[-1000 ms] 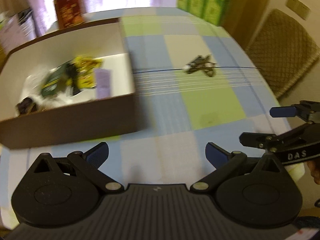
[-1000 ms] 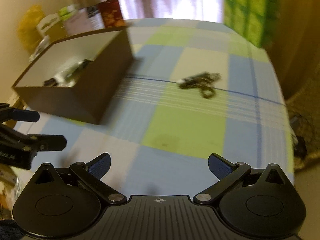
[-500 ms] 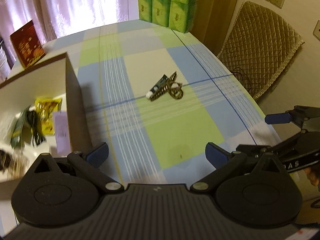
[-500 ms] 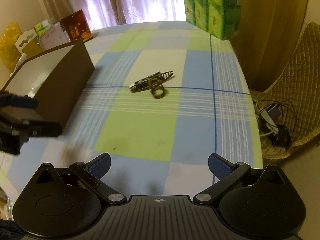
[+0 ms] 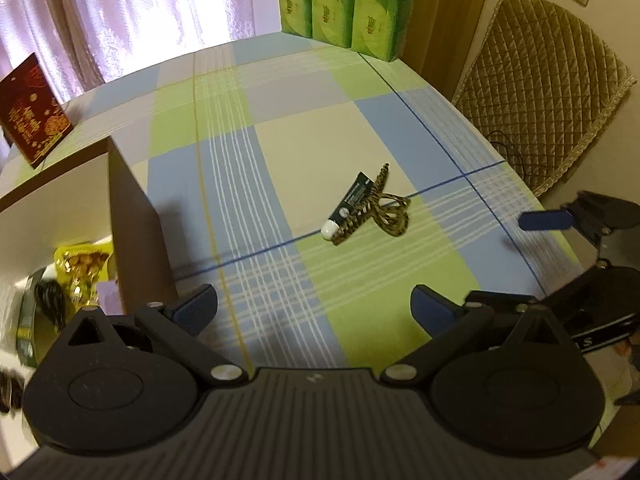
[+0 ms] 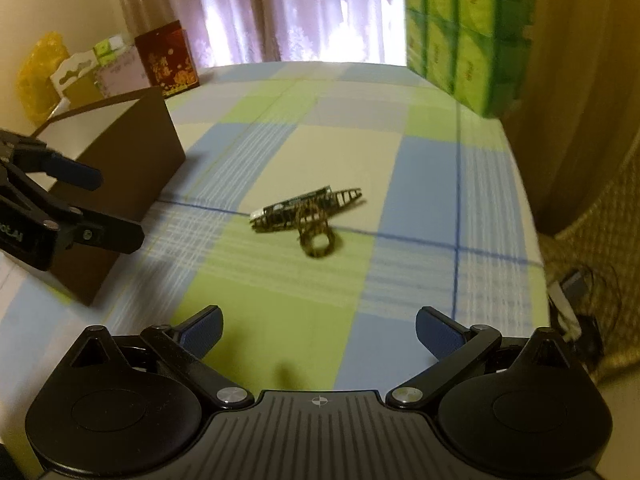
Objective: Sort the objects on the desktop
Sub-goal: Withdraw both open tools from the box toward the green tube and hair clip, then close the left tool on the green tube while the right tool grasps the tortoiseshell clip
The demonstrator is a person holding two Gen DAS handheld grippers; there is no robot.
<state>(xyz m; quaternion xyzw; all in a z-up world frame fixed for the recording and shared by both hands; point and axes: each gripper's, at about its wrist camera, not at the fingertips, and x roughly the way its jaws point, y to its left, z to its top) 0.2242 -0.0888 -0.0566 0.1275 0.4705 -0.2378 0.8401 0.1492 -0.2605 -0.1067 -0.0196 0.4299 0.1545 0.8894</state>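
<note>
Two grippers, left gripper (image 5: pixel 314 308) and right gripper (image 6: pixel 318 326), hover with jaws apart, aimed at the tube (image 5: pixel 349 204) and strap (image 5: pixel 390 210) at twelve o'clock, box (image 5: pixel 132 216) waiting at nine.

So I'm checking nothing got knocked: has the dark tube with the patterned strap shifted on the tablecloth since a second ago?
No. The dark tube and patterned strap lie on the same thin blue line of the tablecloth; only the cameras swung.

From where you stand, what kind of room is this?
Most likely a room in someone's home. A table under a checked cloth stands by a curtained window, with a quilted chair beside it and stacked green tissue packs at the far end.
</note>
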